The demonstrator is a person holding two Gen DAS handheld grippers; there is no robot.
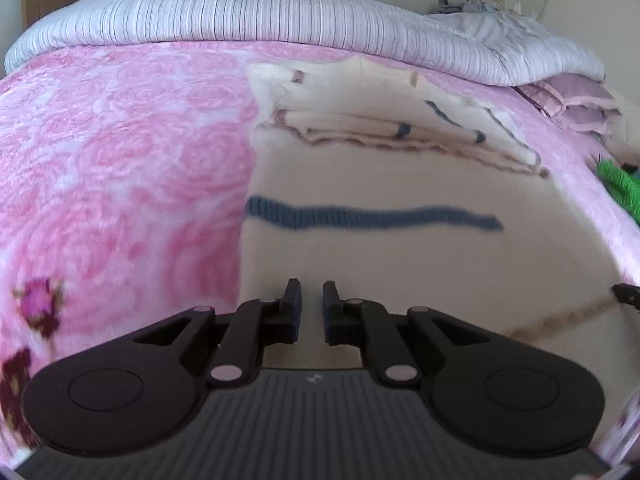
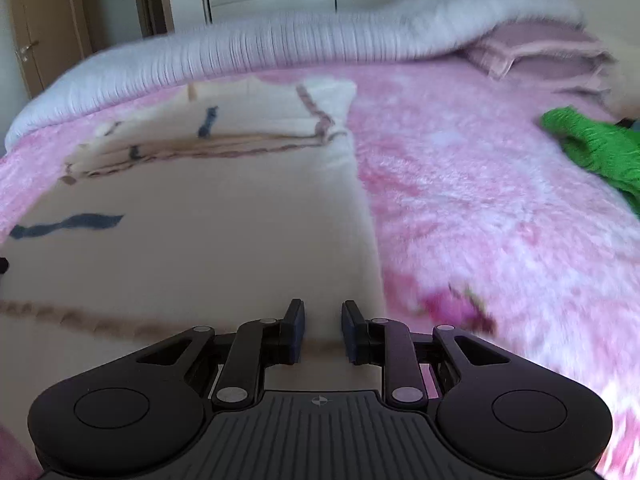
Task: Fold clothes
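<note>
1. A cream knitted garment with dark blue stripes and brown trim lies spread on a pink rose-patterned fleece blanket that covers a bed. The garment is the landmark for every place below.

2. At the garment's far end, parts of it are already turned in over the body in flat layers, likely sleeves. The near part lies open in a single layer, with a brown trimmed edge close to both tools. In my judgement the folding is partly done, and a lengthwise fold of the near part is still left.

3. The left gripper hovers over the garment's near left part, its jaws narrowly parted and holding nothing.

4. The right gripper hovers over the garment's near right edge, its jaws parted a little wider and also holding nothing.

5. A bright green knitted item lies well to the garment's right, cut off by the frame; whether it is folded cannot be told.

6. Beyond the garment's far end lies a rolled striped pale quilt.

7. Motion blur softens both views, and the garment's nearest hem is hidden beneath the tools.
</note>
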